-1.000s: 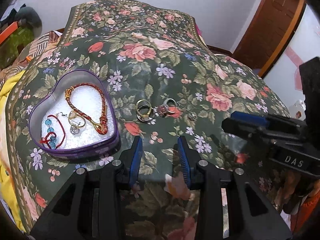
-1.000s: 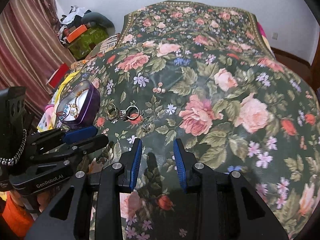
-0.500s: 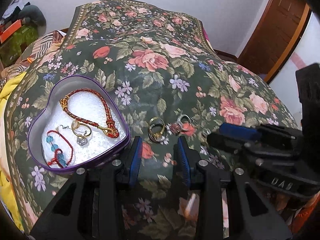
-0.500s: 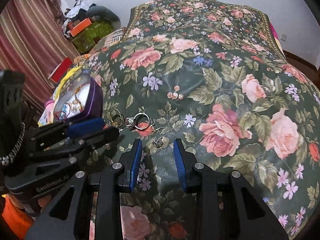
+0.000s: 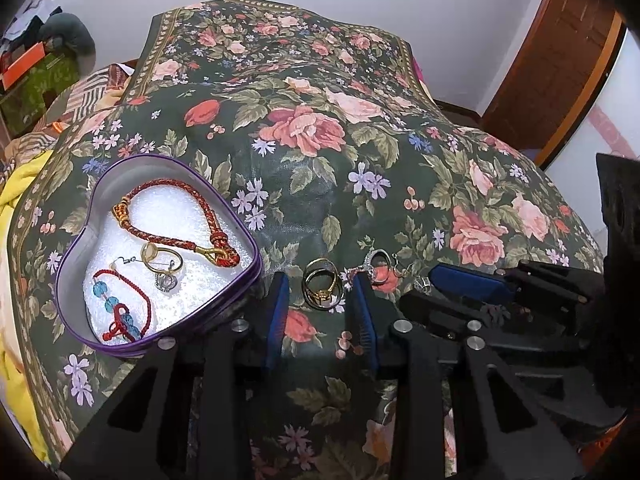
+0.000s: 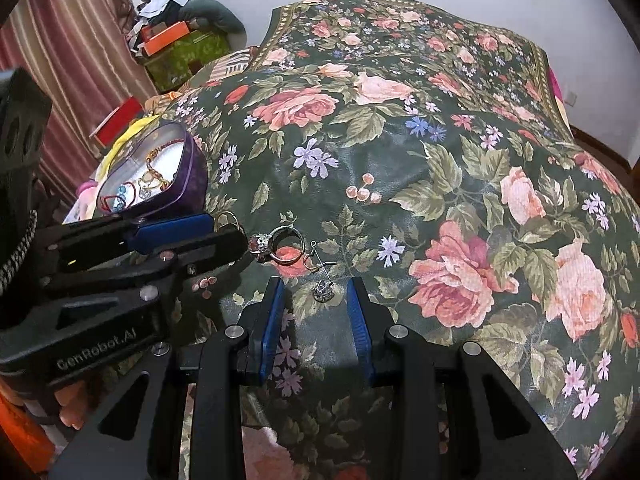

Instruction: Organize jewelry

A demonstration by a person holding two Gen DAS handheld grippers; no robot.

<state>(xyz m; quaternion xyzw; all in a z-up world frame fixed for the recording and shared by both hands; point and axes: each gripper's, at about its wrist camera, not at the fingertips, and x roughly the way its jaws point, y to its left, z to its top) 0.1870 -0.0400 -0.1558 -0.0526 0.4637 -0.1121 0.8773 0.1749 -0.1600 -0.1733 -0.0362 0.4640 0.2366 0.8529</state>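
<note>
Gold rings (image 5: 321,288) lie on the floral bedspread (image 5: 360,184), now bracketed by the left gripper (image 5: 320,292), jaws spread and empty; a second ago they sat well ahead of it. Small silver earring (image 6: 323,290) likewise now sits between the right gripper (image 6: 316,300) fingers, also spread, nothing held. Silver ring (image 6: 280,245) at 11 o'clock from the earring, untouched. Heart tin (image 5: 80,320) at 10 o'clock from the gold rings, holding braided bracelet (image 5: 172,220) and beaded cord (image 5: 120,304). Both tools have closed in for pickups; contact with the cloth is hard to tell, probably just above. Closing on each piece looks like the next step.
</note>
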